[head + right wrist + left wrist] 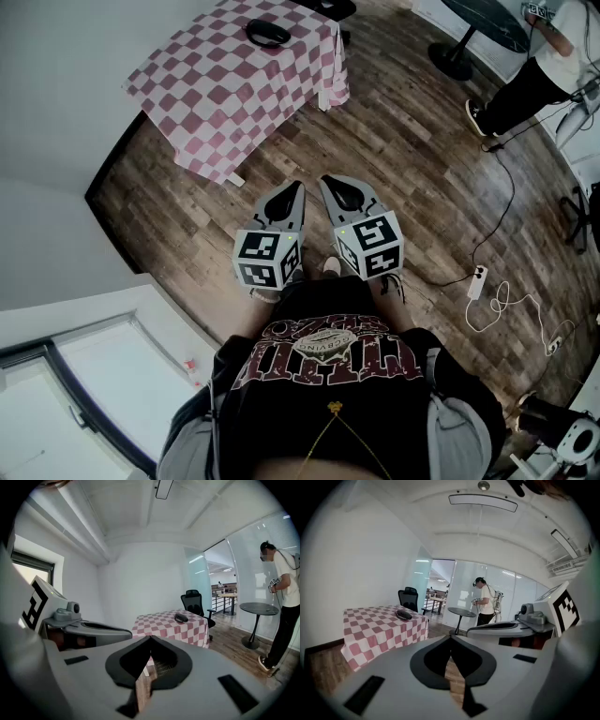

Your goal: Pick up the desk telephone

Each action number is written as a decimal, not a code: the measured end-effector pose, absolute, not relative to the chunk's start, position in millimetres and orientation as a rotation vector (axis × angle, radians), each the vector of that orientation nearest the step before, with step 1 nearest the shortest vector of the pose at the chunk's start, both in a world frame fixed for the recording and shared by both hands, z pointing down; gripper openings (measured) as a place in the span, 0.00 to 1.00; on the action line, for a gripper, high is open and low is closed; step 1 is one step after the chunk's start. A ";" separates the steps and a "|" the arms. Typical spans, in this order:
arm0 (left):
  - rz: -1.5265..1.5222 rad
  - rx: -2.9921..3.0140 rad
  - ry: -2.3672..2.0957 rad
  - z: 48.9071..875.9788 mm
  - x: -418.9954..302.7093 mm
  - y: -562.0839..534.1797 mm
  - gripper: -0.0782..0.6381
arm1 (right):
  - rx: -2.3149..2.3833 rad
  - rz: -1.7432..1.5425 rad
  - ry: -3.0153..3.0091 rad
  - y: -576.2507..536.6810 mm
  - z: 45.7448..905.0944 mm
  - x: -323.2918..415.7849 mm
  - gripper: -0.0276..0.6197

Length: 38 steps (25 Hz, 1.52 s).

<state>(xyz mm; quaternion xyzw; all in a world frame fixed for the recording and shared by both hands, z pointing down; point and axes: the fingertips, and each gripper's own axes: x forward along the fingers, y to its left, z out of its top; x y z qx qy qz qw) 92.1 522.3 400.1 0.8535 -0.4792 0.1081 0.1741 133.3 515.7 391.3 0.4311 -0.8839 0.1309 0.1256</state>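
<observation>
Desk telephone [268, 34] sits on checkered bench [206, 103], well apart from both tools, untouched. Left hand-held gripper [296, 187] and right hand-held gripper [324, 180] are both clenched and empty, side by side over wood floor [403, 169]. Nothing done yet: approach, grasp and lift all remain.

We hold both grippers side by side low in front of our torso, close together but not touching, each pointing forward and tilted a little downward. The left gripper [293, 191] has its jaws closed tip to tip with nothing between them. The right gripper [331, 185] is likewise closed and empty.
</observation>
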 end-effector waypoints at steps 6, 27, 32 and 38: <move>0.293 2.418 -1.355 399.9 106.8 522.0 0.12 | 1.267 0.380 -2.588 512.9 389.2 149.0 0.07; 0.321 2.382 -1.294 425.2 108.5 485.8 0.12 | 1.280 0.431 -2.562 479.3 403.7 154.6 0.07; 0.335 2.389 -1.268 429.5 96.6 454.7 0.12 | 1.297 0.434 -2.559 447.4 402.5 139.3 0.07; 0.341 2.387 -1.247 433.7 80.1 416.6 0.12 | 1.297 0.447 -2.552 412.1 405.9 119.8 0.07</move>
